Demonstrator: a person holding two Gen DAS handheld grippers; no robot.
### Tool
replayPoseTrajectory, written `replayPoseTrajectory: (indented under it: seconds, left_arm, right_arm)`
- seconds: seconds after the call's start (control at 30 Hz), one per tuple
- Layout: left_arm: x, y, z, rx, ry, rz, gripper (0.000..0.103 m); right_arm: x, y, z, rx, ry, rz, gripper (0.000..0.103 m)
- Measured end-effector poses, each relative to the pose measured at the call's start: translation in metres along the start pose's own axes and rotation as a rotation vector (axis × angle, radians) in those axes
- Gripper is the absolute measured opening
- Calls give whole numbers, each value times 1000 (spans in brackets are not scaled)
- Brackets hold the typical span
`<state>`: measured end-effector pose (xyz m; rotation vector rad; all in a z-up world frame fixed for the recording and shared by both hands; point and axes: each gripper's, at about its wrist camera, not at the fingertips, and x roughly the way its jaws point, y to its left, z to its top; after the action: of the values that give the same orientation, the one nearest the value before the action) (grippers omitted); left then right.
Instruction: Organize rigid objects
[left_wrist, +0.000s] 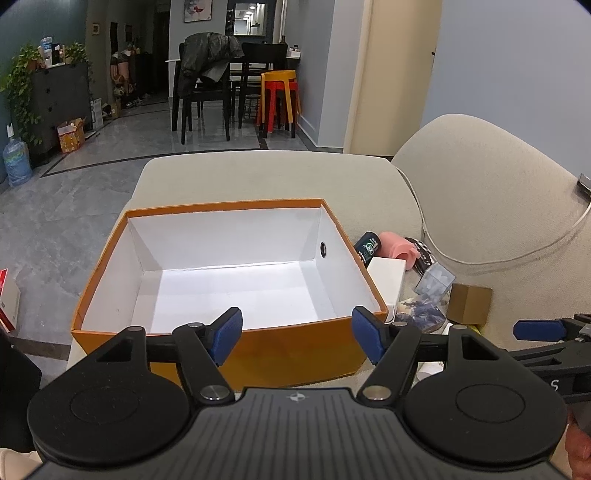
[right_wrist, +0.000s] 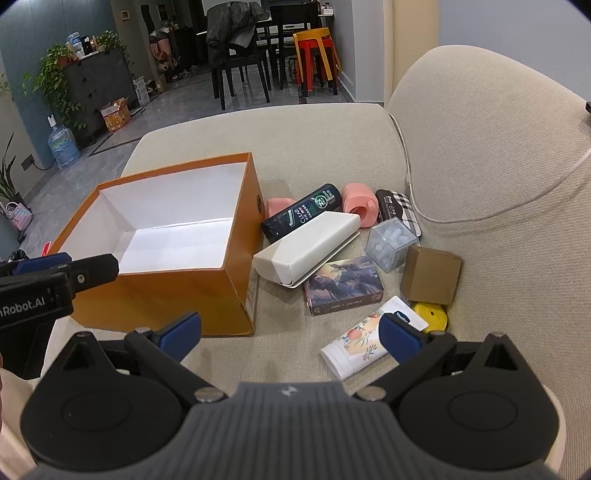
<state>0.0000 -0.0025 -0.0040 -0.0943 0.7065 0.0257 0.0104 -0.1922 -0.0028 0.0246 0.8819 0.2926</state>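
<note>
An empty orange box (left_wrist: 221, 347) with a white inside sits on the beige sofa; it also shows in the right wrist view (right_wrist: 166, 291). My left gripper (left_wrist: 297, 336) is open and empty just before its near wall. To the box's right lies a pile: a dark CLEAR bottle (right_wrist: 301, 213), a long white box (right_wrist: 308, 245), a picture box (right_wrist: 341, 284), a clear cube (right_wrist: 392, 238), a brown carton (right_wrist: 430, 275), pink rolls (right_wrist: 360, 205) and a white tube (right_wrist: 364, 341). My right gripper (right_wrist: 290, 338) is open and empty, its right finger over the tube.
A yellow object (right_wrist: 434, 315) lies behind the tube, and a checked pouch (right_wrist: 400, 208) at the pile's back. A white cable (right_wrist: 480, 218) runs over the sofa back. Beyond the sofa's edge are grey floor, dark chairs (left_wrist: 201, 96) and stacked stools (left_wrist: 279, 96).
</note>
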Motion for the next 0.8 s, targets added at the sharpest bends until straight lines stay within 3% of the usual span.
replayPoseTrajectory:
  seconds: [0.8]
  left_arm:
    - [3, 5, -6, 3, 18, 9, 82]
  right_arm:
    - [7, -5, -2, 16, 16, 6, 100]
